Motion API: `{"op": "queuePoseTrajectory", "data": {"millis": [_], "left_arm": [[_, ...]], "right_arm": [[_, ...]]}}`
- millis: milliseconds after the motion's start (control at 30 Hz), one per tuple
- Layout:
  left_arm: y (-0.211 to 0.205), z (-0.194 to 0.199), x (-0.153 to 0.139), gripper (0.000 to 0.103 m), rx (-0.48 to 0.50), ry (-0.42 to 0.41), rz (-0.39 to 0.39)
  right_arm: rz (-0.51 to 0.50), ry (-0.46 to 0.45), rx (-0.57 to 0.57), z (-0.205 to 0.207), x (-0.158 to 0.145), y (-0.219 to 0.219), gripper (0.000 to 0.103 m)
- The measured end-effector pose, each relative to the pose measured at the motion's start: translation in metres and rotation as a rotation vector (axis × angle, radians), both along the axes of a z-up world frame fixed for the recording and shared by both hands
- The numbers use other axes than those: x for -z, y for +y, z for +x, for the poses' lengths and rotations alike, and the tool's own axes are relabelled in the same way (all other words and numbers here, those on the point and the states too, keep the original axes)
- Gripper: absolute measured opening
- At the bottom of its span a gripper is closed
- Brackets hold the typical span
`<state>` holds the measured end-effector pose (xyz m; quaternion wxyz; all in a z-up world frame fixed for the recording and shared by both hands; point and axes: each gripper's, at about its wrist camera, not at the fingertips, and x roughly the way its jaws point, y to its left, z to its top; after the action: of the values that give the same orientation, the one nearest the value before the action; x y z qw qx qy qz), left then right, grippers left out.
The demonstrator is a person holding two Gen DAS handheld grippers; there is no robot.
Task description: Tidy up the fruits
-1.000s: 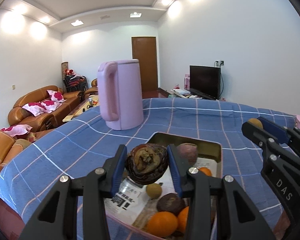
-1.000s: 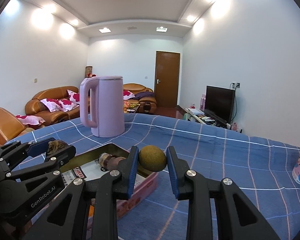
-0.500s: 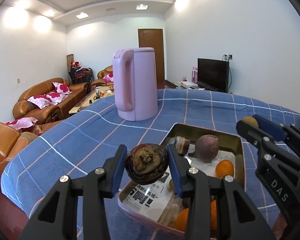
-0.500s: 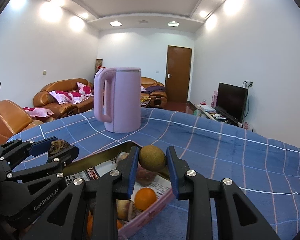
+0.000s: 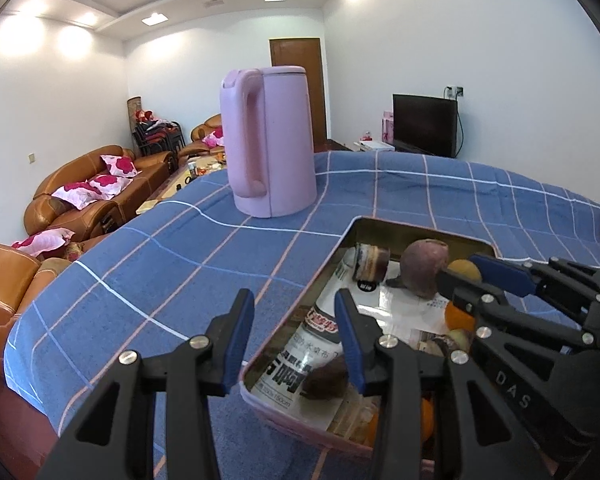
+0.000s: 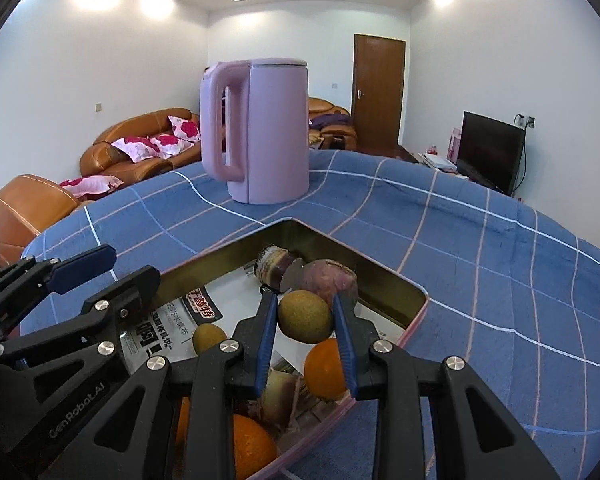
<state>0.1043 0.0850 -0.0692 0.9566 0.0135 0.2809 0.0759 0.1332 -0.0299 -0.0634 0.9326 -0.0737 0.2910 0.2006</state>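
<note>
Gripping a brown kiwi (image 6: 305, 316) above the tray (image 6: 414, 293), the right gripper (image 6: 305, 334) has its fingers closed on it. Left gripper (image 5: 296, 340) fingers are open, empty, over the tray's near corner, where a dark fruit (image 5: 326, 378) lies.

The left gripper (image 5: 294, 322) hangs with its jaws parted and nothing between them. The right gripper (image 6: 305, 322), just beside it, has its blue pads (image 6: 267, 338) clamped on a fruit.
</note>
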Motion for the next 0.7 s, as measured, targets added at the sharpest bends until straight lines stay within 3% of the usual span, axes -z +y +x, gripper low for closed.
{"op": "queuePoseTrajectory", "data": {"millis": [267,333,367,700], "left_arm": [[0.0006,-0.0001,0.0018,0.045,0.003,0.011,-0.004],[0.0011,-0.0005,0.0019,0.048,0.001,0.01,-0.004],[0.0014,-0.0009,0.0019,0.048,-0.002,0.009,-0.004],[0.0037,-0.0066,0.0005,0.065,-0.005,-0.003,-0.004]], "right_arm": [[-0.009,0.031,-0.013,0.003,0.004,0.0029,0.032],[-0.018,0.029,-0.011,0.003,0.004,0.0047,0.043],[-0.021,0.027,-0.008,0.0027,0.004,0.005,0.044],[0.004,0.016,0.018,-0.0005,0.0017,-0.0008,0.045]]}}
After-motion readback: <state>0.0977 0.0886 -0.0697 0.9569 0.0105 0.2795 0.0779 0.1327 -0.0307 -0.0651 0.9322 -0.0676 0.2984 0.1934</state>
